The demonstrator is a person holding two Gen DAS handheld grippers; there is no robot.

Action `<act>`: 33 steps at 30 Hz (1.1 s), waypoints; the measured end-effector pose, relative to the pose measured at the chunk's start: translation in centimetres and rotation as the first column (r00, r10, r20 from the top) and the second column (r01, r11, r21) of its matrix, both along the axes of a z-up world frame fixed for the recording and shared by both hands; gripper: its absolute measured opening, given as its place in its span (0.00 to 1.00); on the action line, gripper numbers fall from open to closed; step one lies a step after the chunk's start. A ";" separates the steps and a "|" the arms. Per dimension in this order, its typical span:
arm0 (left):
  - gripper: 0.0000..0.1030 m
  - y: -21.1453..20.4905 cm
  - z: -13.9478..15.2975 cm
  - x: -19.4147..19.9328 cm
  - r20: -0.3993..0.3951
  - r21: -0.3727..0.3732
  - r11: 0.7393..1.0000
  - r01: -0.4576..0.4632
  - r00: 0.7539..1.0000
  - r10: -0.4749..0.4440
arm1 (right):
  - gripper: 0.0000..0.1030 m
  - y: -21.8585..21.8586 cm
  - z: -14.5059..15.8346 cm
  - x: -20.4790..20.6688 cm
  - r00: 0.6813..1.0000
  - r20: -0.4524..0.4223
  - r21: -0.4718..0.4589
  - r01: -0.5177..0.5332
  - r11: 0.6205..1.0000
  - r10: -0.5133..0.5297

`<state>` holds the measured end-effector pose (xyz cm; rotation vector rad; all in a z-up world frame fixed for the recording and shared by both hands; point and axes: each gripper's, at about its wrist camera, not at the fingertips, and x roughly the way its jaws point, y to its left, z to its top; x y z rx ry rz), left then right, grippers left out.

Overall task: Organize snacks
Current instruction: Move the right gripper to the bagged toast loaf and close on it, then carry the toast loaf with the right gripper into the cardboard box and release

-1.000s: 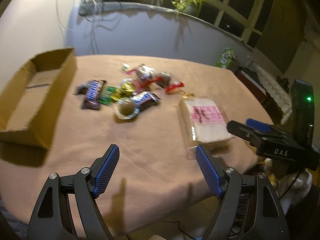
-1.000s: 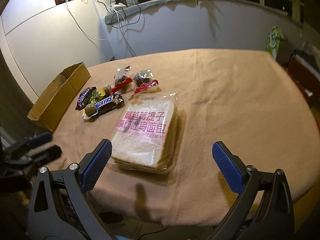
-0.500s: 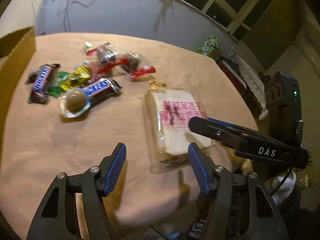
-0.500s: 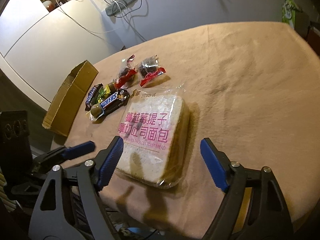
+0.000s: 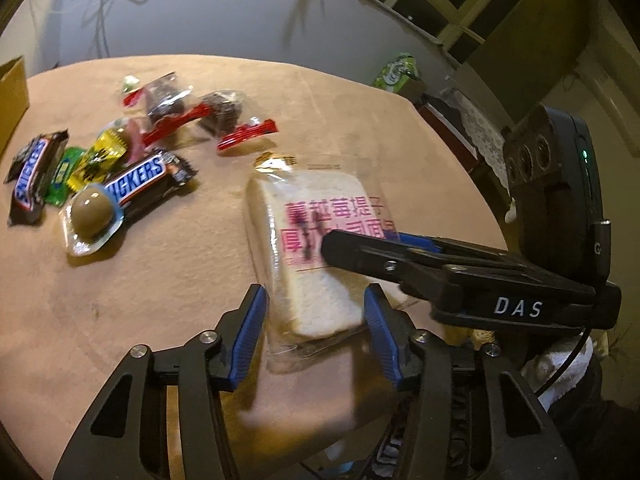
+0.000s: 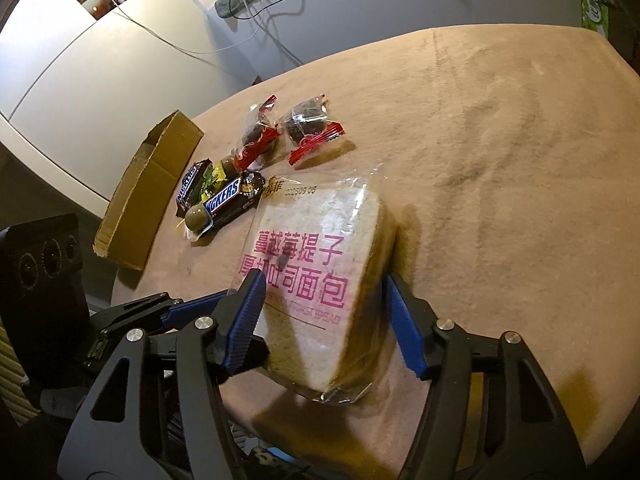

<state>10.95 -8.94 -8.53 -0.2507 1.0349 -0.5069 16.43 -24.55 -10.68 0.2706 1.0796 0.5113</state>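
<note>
Legible: "SNICKERS" on two chocolate bars (image 5: 138, 182) (image 5: 34, 174); "DAS" on right gripper (image 5: 518, 307); "TOAST BREAD", pink Chinese characters on bread bag (image 6: 304, 276).

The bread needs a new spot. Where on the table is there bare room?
Bare cloth lies right of the bread pack, out to the table edge. Crowded: the candy pile between bread and cardboard box.

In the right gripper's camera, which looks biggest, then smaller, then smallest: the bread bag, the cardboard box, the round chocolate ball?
1. Bread bag, though it sits nearest the camera, which inflates it.
2. Cardboard box, farther away, so possibly larger in reality.
3. Round chocolate ball, clearly smallest.
</note>
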 end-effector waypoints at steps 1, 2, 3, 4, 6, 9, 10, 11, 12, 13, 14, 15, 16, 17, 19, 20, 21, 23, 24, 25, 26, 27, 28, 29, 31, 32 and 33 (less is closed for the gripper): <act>0.47 -0.2 0.1 0.0 0.006 0.006 1.000 0.003 1.000 -0.003 | 0.60 0.1 0.1 0.0 1.000 0.001 -0.002 -0.003 1.000 0.003; 0.47 -0.3 0.1 0.0 0.012 0.014 1.000 0.004 1.000 -0.004 | 0.59 0.3 0.2 0.0 1.000 0.004 -0.007 -0.005 1.000 0.005; 0.47 -0.3 0.3 -0.1 0.021 0.022 1.000 0.006 1.000 -0.006 | 0.59 0.5 0.3 0.0 1.000 0.008 -0.013 -0.008 1.000 0.008; 0.47 -0.2 0.4 -0.2 0.027 0.027 1.000 0.004 1.000 -0.005 | 0.59 0.6 0.4 -0.1 1.000 0.013 -0.021 -0.011 1.000 0.011; 0.47 0.1 0.4 -0.2 0.035 0.032 0.999 -0.002 0.999 0.001 | 0.58 1.2 0.7 -0.1 1.000 0.018 -0.028 -0.019 0.999 0.020; 0.47 1.2 0.8 -0.6 0.055 0.038 0.999 -0.022 0.998 0.020 | 0.57 2.1 1.0 0.0 0.999 0.020 -0.025 -0.034 0.999 0.034; 0.47 1.5 0.8 -0.7 0.060 0.039 0.999 -0.029 0.998 0.027 | 0.57 2.7 1.3 0.0 0.999 0.025 -0.026 -0.043 0.999 0.044; 0.47 2.0 1.1 -0.8 0.070 0.040 0.998 -0.038 0.997 0.035 | 0.57 3.1 1.5 0.0 0.998 0.029 -0.025 -0.049 0.998 0.049; 0.47 2.5 1.3 -1.1 0.082 0.043 0.998 -0.047 0.996 0.043 | 0.57 3.6 1.7 0.0 0.998 0.035 -0.025 -0.055 0.998 0.056; 0.47 2.8 1.5 -1.0 0.090 0.045 0.997 -0.055 0.995 0.050 | 0.57 4.3 2.2 0.0 0.997 0.045 -0.025 -0.065 0.998 0.066; 0.47 3.3 1.8 -1.2 0.100 0.047 0.997 -0.065 0.993 0.060 | 0.57 4.8 2.5 0.1 0.996 0.051 -0.026 -0.072 0.997 0.073; 0.47 4.2 2.2 -1.3 0.114 0.047 0.996 -0.079 0.991 0.073 | 0.57 5.4 2.9 0.1 0.995 0.059 -0.026 -0.081 0.996 0.083; 0.47 4.7 2.6 -1.3 0.123 0.048 0.995 -0.089 0.989 0.083 | 0.57 6.4 3.4 0.2 0.993 0.070 -0.026 -0.095 0.995 0.097; 0.47 5.2 3.0 -1.3 0.132 0.047 0.994 -0.102 0.987 0.095 | 0.57 6.9 3.7 0.2 0.991 0.077 -0.026 -0.104 0.994 0.106; 0.47 6.8 3.7 -1.5 0.153 0.046 0.990 -0.132 0.980 0.124 | 0.57 8.9 4.7 0.4 0.986 0.098 -0.027 -0.133 0.991 0.135; 0.47 7.6 4.0 -1.5 0.162 0.045 0.988 -0.148 0.977 0.139 | 0.57 9.6 5.0 0.5 0.984 0.104 -0.027 -0.144 0.989 0.146; 0.47 8.7 4.3 -1.7 0.172 0.043 0.985 -0.167 0.972 0.158 | 0.57 10.5 5.4 0.6 0.981 0.112 -0.028 -0.158 0.987 0.160; 0.47 10.7 4.6 -2.1 0.185 0.041 0.980 -0.196 0.965 0.186 | 0.57 12.6 6.1 0.8 0.973 0.127 -0.027 -0.188 0.982 0.190; 0.47 12.0 4.9 -2.3 0.194 0.040 0.975 -0.218 0.959 0.207 | 0.57 13.7 6.4 0.9 0.970 0.134 -0.026 -0.203 0.979 0.205; 0.47 13.1 5.2 -2.4 0.200 0.040 0.971 -0.236 0.954 0.224 | 0.57 15.1 6.9 1.0 0.964 0.144 -0.026 -0.223 0.974 0.225; 0.47 13.9 5.4 -2.4 0.206 0.041 0.967 -0.253 0.949 0.239 | 0.57 16.2 7.1 1.0 0.959 0.151 -0.026 -0.237 0.971 0.238; 0.47 14.6 5.6 -2.4 0.212 0.042 0.963 -0.267 0.944 0.253 | 0.57 16.9 7.1 1.0 0.955 0.159 -0.026 -0.251 0.968 0.252; 0.47 15.7 5.9 -2.4 0.218 0.042 0.957 -0.286 0.938 0.270 | 0.57 17.8 7.2 1.2 0.950 0.165 -0.024 -0.266 0.964 0.266; 0.47 16.4 6.0 -2.4 0.222 0.041 0.953 -0.300 0.933 0.284 | 0.57 18.8 7.3 1.3 0.945 0.170 -0.020 -0.281 0.959 0.281; 0.47 18.0 6.4 -2.5 0.231 0.041 0.942 -0.334 0.920 0.316 | 0.57 20.9 7.2 1.5 0.933 0.180 -0.017 -0.313 0.950 0.311; 0.47 18.6 6.4 -2.7 0.234 0.042 0.936 -0.349 0.914 0.330 | 0.57 21.6 7.1 1.6 0.929 0.183 -0.018 -0.324 0.946 0.321; 0.47 19.4 6.5 -2.7 0.236 0.042 0.930 -0.365 0.908 0.345 | 0.57 22.4 7.0 1.7 0.922 0.189 -0.016 -0.340 0.940 0.337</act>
